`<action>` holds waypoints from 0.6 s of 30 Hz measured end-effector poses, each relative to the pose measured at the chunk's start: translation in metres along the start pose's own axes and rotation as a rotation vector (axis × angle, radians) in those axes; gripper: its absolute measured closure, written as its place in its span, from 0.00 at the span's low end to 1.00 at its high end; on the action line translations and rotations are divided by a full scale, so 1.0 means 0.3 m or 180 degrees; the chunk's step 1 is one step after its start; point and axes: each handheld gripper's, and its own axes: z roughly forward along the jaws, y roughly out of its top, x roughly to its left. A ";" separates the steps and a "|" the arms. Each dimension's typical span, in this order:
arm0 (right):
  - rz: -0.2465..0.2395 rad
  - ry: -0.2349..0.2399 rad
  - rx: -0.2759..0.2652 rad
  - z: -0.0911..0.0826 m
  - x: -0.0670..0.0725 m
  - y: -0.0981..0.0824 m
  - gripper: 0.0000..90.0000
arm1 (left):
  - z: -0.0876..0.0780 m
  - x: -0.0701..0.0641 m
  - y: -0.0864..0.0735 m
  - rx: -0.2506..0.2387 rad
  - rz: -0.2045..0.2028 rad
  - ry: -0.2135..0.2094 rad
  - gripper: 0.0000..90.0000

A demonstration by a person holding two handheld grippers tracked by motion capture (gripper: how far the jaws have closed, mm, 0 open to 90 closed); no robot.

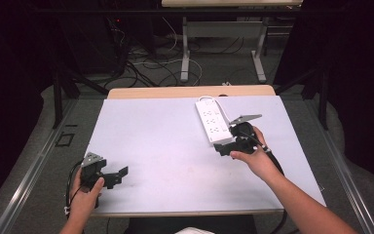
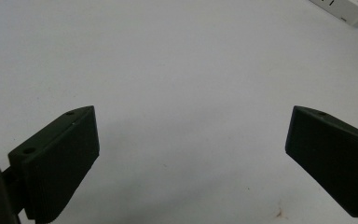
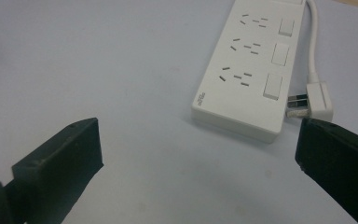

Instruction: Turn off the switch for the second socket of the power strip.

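Power strip (image 1: pixel 213 120) on white tabletop (image 1: pixel 165 146)

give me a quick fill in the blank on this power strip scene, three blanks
1. The white power strip has ____ rocker switches along one side.
2. The jaws of the right gripper stand ____, with nothing between them.
3. The plug on the strip's own cable lies ____ the strip, not in a socket.
Missing words: three; open; beside
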 end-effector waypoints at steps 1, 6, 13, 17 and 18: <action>-0.0019 -0.0001 -0.0003 -0.004 0.001 -0.008 0.00 | 0.000 -0.001 0.000 -0.0003 -0.0004 0.0000 0.03; -0.0044 0.0002 -0.0085 -0.024 0.008 -0.043 0.00 | 0.001 -0.002 -0.001 -0.0037 -0.0008 0.0006 0.03; -0.0037 -0.0002 -0.0206 -0.057 0.002 -0.100 0.00 | -0.004 0.000 0.001 0.0024 0.0000 -0.0022 0.03; 0.0043 -0.0001 -0.0286 -0.081 -0.007 -0.135 0.00 | -0.004 0.000 0.001 0.0015 -0.0004 -0.0022 0.03; 0.0044 -0.0014 -0.0299 -0.088 -0.011 -0.144 0.00 | -0.004 -0.001 0.001 0.0015 -0.0003 -0.0023 0.03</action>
